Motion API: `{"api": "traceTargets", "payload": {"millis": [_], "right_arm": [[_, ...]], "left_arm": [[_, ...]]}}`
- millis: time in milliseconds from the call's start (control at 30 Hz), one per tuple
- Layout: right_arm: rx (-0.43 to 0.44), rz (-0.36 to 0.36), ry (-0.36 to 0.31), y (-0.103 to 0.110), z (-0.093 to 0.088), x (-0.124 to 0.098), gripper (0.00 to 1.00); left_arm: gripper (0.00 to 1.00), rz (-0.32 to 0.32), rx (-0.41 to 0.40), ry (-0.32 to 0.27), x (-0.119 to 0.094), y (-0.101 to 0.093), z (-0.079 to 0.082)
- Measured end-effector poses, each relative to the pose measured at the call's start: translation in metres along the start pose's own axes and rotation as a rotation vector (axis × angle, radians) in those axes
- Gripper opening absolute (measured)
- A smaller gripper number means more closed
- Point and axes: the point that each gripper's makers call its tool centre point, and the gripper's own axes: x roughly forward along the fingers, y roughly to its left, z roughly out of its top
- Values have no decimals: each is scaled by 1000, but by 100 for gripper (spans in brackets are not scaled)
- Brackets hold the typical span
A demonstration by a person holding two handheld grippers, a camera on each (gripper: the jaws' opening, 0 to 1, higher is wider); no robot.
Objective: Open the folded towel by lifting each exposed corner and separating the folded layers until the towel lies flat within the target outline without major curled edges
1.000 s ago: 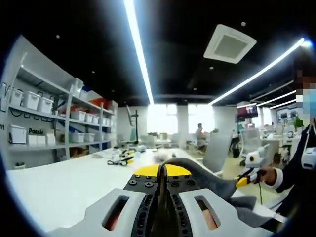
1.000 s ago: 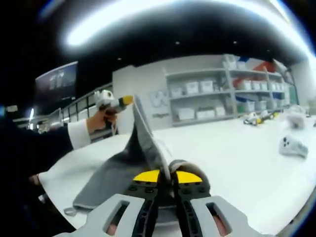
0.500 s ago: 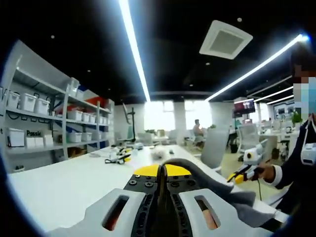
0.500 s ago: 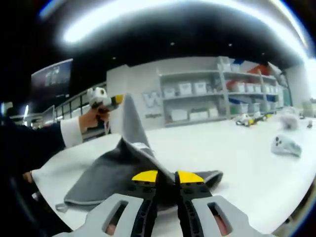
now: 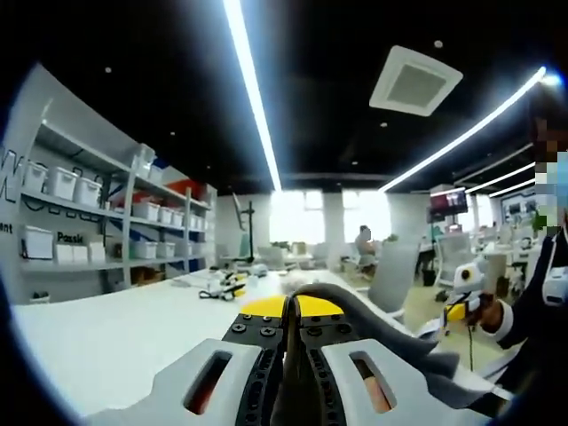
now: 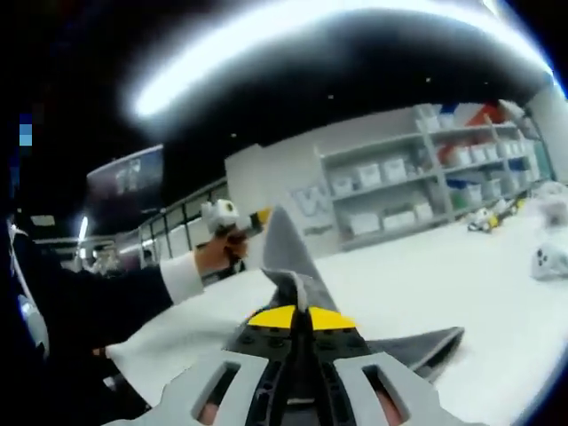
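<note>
White worktable (image 5: 115,333) under ceiling strip lights, storage shelves (image 5: 98,226) with bins behind it, desks and a seated person farther off.

Gray towel (image 6: 404,348) off flat: lifted at 2 corners, middle sagging toward the table, lower folds resting on the white top. Left gripper (image 5: 291,306) pressed together on gray towel cloth, a fold arching away from the yellow jaw tips toward the far side of the table. Right gripper (image 6: 300,316) likewise clamped on a corner, cloth rising in a peak just above the jaw tips. In the right gripper view, the other hand (image 6: 216,253) beyond the peak, holding its gripper above the table, white cuff and dark sleeve beside it.

Judged about midway: corners taken and layers being drawn apart, but nothing spread yet. Left to do: pull the 2 corners apart, lay the cloth down, smooth any curled edges. Target outline not made out on the table, so placement cannot be judged.
</note>
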Motion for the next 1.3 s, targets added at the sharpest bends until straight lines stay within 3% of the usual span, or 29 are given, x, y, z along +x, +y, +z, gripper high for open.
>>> {"api": "traceTargets", "payload": {"millis": [633,1000,1300], "right_arm": [[-88,226,-34,101,31,13,0],[-118,328,-41,146,44,24,0],[-149,392,-59,181,60,39,0]], "left_arm": [[1,125,-29,2,-47,36,18],[1,166,-12,-5,-73,26,27],[1,218,-19,-32,-95,33,45]]}}
